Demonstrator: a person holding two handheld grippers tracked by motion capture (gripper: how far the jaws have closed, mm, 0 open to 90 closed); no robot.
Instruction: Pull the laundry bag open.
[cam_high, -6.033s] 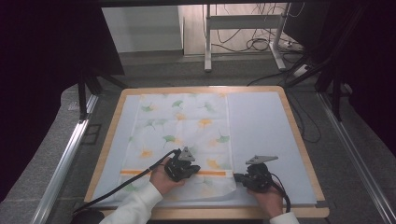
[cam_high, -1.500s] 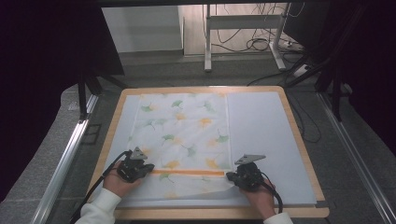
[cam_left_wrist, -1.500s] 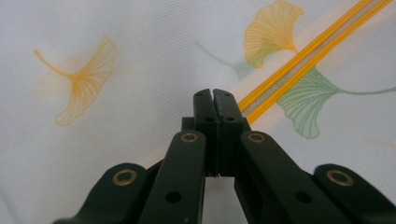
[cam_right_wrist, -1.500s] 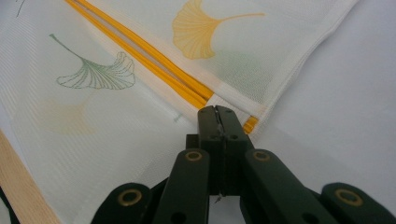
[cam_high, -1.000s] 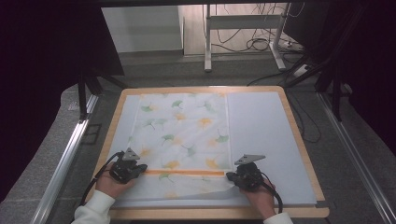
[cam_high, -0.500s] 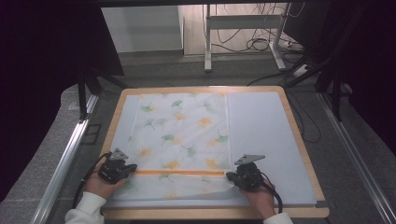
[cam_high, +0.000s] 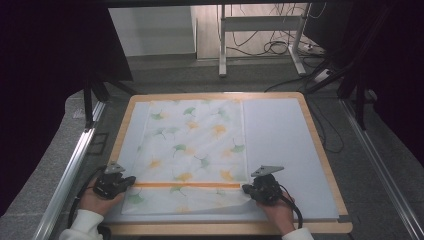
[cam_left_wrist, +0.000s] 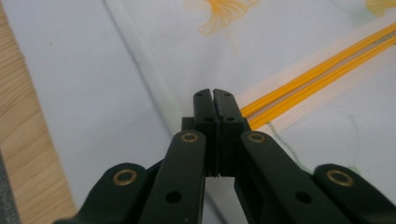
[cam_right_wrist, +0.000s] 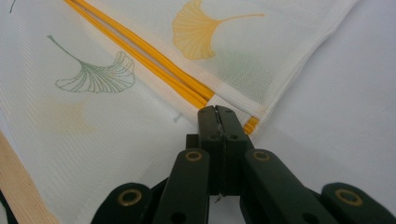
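On pale matting, thin woven cloth (cam_high: 192, 150) (ginkgo-leaf print) — orange-striped hem (cam_high: 186, 184).

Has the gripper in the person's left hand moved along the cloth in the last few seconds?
Yes. The left gripper slid leftward along the orange stripe, from near the cloth's middle to its left edge.

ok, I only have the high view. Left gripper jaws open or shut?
Observer: Shut. The left gripper view shows the left gripper with its jaws together, tips at the cloth edge.
Operator: Right one?
Observer: The right gripper is shut too, tips at the end of the orange stripe. I cannot tell if cloth is pinched.
Operator: Is the stripe one line?
Observer: No, close up it is two thin orange lines side by side.
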